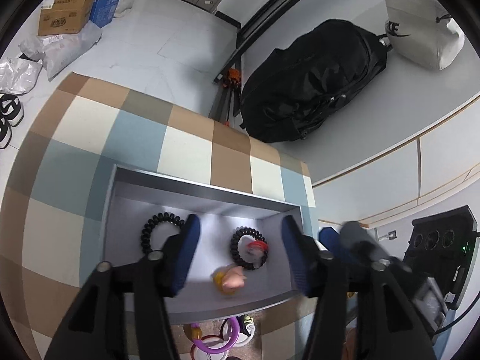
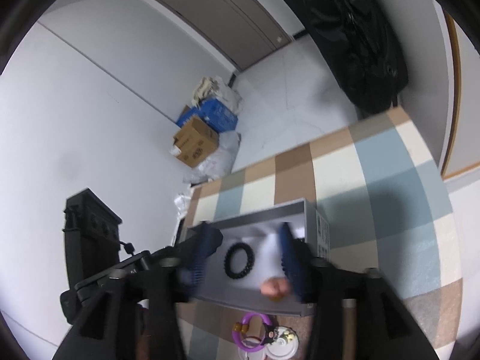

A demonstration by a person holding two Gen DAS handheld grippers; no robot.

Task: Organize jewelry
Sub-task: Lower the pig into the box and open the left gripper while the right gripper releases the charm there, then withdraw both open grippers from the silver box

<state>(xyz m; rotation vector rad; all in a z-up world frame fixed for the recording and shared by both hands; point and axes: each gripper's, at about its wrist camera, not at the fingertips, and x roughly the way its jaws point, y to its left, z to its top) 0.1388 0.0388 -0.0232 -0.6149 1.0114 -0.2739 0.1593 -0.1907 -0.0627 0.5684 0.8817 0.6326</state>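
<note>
A grey tray (image 1: 207,190) sits on the checkered table. In it lie two black coil hair ties (image 1: 160,231) (image 1: 247,250), one with a red charm, and a pink and yellow ornament (image 1: 231,280). My left gripper (image 1: 238,252) is open and empty above the tray. In the right wrist view the right gripper (image 2: 249,258) is open and empty over the same tray (image 2: 264,211), with a black coil tie (image 2: 239,261) and the pink ornament (image 2: 274,288) between its fingers. Purple and white rings (image 1: 223,339) (image 2: 255,330) lie on the table in front of the tray.
The right gripper shows blurred at the tray's right edge in the left wrist view (image 1: 357,240). A black bag (image 1: 312,81) and a white bag (image 1: 420,24) lie on the floor beyond the table. Cardboard boxes (image 1: 67,10) stand at the far left. Black equipment (image 1: 441,255) stands at the right.
</note>
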